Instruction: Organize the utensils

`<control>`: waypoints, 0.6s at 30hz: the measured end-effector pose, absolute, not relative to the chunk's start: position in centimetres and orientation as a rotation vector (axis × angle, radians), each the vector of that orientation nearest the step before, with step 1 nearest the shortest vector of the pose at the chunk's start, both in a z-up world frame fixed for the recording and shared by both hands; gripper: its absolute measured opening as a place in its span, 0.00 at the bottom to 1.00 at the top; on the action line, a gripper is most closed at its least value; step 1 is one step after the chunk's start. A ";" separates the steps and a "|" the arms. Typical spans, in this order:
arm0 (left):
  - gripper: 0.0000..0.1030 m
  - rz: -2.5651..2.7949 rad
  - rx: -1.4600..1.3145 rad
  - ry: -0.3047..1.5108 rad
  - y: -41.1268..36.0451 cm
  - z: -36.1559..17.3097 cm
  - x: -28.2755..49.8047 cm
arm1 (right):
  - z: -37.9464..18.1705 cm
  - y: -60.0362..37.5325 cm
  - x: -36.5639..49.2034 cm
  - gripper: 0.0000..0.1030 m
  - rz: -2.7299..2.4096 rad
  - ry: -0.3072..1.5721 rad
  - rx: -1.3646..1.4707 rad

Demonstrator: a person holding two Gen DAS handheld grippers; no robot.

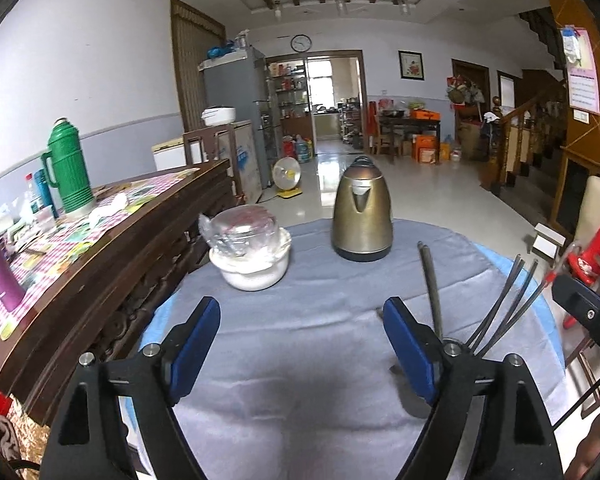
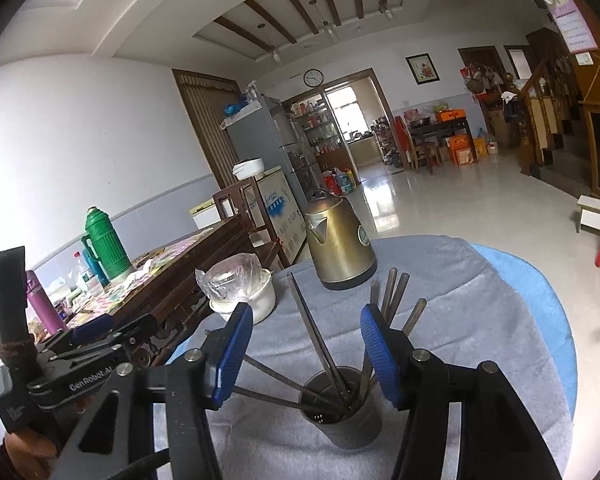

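A grey perforated metal holder (image 2: 342, 416) stands on the grey cloth, with several dark metal chopsticks (image 2: 320, 332) fanned out of it. My right gripper (image 2: 306, 316) is open just above and in front of the holder; the sticks rise between its blue pads without touching them. My left gripper (image 1: 300, 308) is open over bare cloth, nothing between its fingers. In the left wrist view the chopsticks (image 1: 432, 288) stick up behind its right finger, which hides the holder. The left gripper (image 2: 96, 332) also shows at the left of the right wrist view.
A brass-coloured kettle (image 1: 362, 216) and a white bowl (image 1: 256, 272) under clear plastic stand at the far side of the cloth-covered round table (image 1: 300, 360). A dark wooden sideboard (image 1: 100, 248) with a green thermos (image 1: 68, 168) runs along the left.
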State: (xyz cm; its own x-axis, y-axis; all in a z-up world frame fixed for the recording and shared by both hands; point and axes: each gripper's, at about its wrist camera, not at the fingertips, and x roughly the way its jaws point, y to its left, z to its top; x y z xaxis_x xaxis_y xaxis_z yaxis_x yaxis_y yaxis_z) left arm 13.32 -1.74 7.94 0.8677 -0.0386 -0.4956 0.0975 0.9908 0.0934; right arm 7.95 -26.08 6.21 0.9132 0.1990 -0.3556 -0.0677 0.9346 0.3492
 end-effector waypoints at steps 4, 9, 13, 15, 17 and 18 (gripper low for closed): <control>0.86 -0.052 0.132 0.520 -0.6 7.7 12.3 | 6.2 -25.8 7.2 0.59 0.134 0.403 0.317; 0.87 -0.049 0.141 0.553 0.4 7.3 11.3 | 6.4 -25.7 6.1 0.59 0.141 0.392 0.315; 0.88 -0.029 0.172 0.597 0.6 6.4 10.6 | 6.7 -25.7 5.1 0.61 0.155 0.374 0.316; 0.88 -0.013 0.194 0.615 0.8 5.8 10.1 | 6.9 -25.6 4.7 0.61 0.164 0.368 0.314; 0.89 -0.003 0.208 0.632 0.9 5.2 9.6 | 6.9 -25.5 4.1 0.61 0.172 0.365 0.308; 0.89 0.000 0.213 0.641 1.0 4.9 9.4 | 6.8 -25.4 3.9 0.61 0.175 0.367 0.305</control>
